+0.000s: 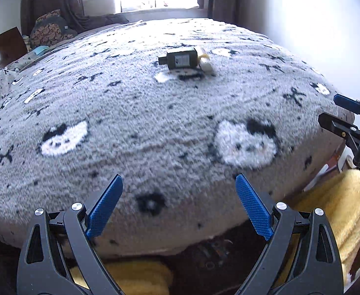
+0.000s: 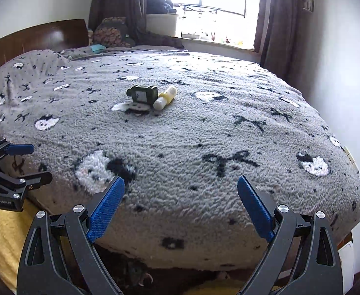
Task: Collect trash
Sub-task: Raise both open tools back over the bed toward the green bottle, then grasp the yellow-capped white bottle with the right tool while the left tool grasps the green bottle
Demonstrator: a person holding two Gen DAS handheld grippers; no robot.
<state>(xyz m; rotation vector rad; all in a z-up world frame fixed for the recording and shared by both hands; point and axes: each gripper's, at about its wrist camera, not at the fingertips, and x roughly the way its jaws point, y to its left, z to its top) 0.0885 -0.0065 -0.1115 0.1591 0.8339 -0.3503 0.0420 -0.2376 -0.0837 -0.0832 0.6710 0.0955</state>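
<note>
Two pieces of trash lie touching near the middle of the bed: a dark bottle on its side and a pale tube just beside it. From the right wrist view the bottle's long axis runs roughly across the frame, cap toward the left, while the tube lies at a slant, its blunt end toward the camera. Both rest on the grey patterned blanket, well apart from either tool and straight ahead up the bed toward the window. The left gripper has its blue pads spread wide with nothing between them, only blanket beyond. The right gripper is spread equally wide and holds nothing. Each hangs over the near edge of the bed, side by side, angled down at the blanket. Neither looks clearly nearer; the bottle sits slightly to the left side of the pair and the tube to the right, so I would judge that a reach forward with the left for the bottle and the right for the tube suits this layout.
</note>
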